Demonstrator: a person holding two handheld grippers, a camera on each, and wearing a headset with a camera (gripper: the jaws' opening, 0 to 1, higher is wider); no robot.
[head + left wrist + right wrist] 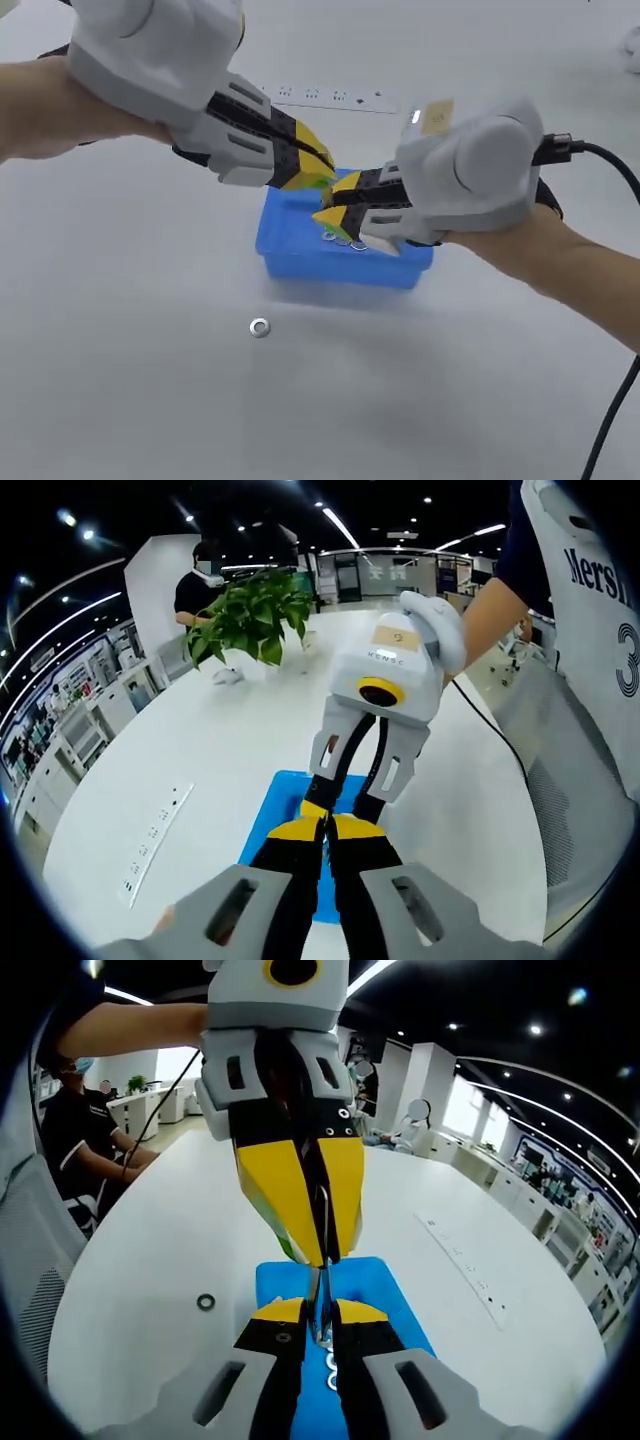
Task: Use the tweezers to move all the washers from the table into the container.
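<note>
Left claw (318, 172) up close, pressed together on the tweezers (320, 1310), tip to tip with the right claw (330, 205), which pinches them too, above the blue container (300, 255). Several washers (345, 240) inside; one washer (259, 327) lies on the counter (150, 380) at seven o'clock from it.

Bright, glossy metal washer (260, 327); thin, polished metal tweezers (319, 1305); smooth blue plastic container (300, 258) with a slight sheen; smooth, matt white table (140, 400); matt black cable (598, 151).

Table (120, 390): white
On it: blue container (300, 262), washer (260, 327), power strip (335, 97)
Far end: plant (250, 620)
</note>
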